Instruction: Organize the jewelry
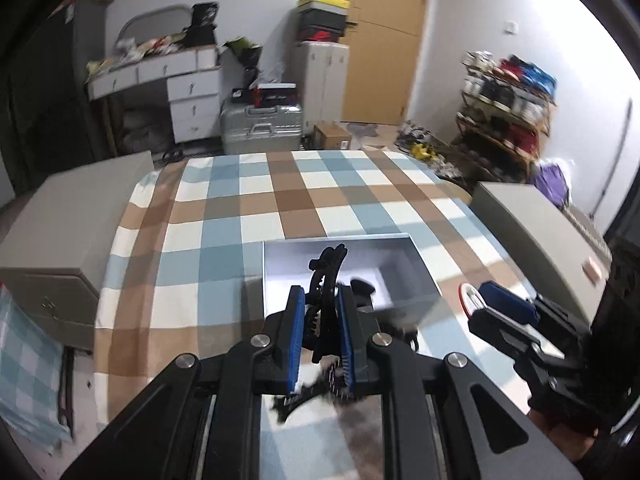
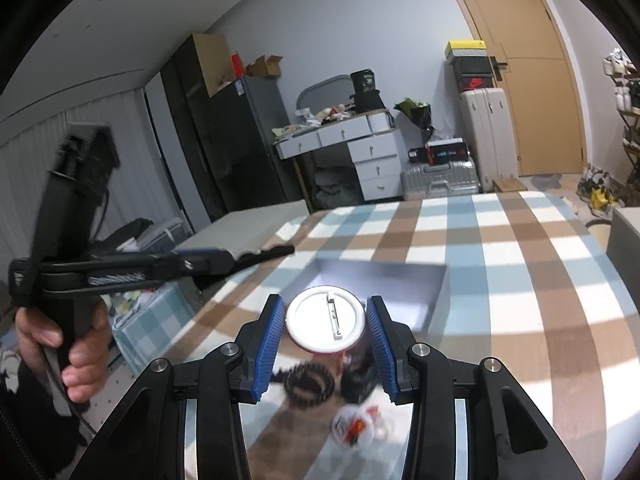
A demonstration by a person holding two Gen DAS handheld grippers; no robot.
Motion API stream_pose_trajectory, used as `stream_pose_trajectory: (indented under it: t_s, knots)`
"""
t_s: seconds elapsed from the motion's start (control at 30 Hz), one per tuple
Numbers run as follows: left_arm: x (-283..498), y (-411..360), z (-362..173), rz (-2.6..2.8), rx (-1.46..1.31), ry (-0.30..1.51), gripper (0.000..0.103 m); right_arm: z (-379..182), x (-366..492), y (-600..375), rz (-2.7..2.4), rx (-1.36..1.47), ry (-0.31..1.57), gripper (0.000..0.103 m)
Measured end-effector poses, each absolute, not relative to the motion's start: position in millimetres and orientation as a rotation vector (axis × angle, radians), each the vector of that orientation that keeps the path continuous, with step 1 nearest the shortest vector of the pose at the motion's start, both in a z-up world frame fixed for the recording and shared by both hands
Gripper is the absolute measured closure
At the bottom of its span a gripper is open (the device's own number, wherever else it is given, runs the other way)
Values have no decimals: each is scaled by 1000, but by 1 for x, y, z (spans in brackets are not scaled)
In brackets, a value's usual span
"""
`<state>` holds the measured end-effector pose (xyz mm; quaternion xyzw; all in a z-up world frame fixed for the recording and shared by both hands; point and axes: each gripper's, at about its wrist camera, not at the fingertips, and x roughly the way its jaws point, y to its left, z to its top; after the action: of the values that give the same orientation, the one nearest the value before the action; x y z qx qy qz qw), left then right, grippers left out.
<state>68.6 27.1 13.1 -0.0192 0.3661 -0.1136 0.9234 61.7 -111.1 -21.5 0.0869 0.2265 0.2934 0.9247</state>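
My left gripper (image 1: 320, 320) is shut on a black claw hair clip (image 1: 326, 276) and holds it above the near edge of an open white box (image 1: 400, 276). A dark item (image 1: 362, 286) lies inside the box. My right gripper (image 2: 326, 334) is shut on a round pin badge (image 2: 326, 322), its white back with the pin facing me, above the checked table. The badge (image 1: 470, 298) and right gripper (image 1: 486, 302) show at the right in the left wrist view. The left gripper (image 2: 256, 258) shows at the left in the right wrist view, clip tip pointing over the box (image 2: 400, 280).
The checked cloth (image 1: 280, 200) covers the table. Grey cabinets stand at its left (image 1: 76, 216) and right (image 1: 536, 220). A black ring-shaped item (image 2: 310, 384) and another badge (image 2: 352, 426) lie on the table below my right gripper. Behind are a desk, suitcases and a door.
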Motion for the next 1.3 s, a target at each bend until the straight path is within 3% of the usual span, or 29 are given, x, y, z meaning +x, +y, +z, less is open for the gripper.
stream_pose_trajectory:
  t_s: [0.47, 1.07, 1.17, 1.3]
  knots:
    - [120, 16, -24, -261, -88, 867, 91, -53, 169, -107, 596, 265, 694, 62]
    - [133, 4, -33, -419, -29, 884, 91, -67, 183, -92, 586, 209, 768, 60]
    - [133, 3, -34, -424, -19, 899, 88, -66, 183, -91, 590, 211, 775, 60]
    - [130, 8, -33, -400, -34, 884, 65, -65, 180, -94, 584, 221, 774, 60]
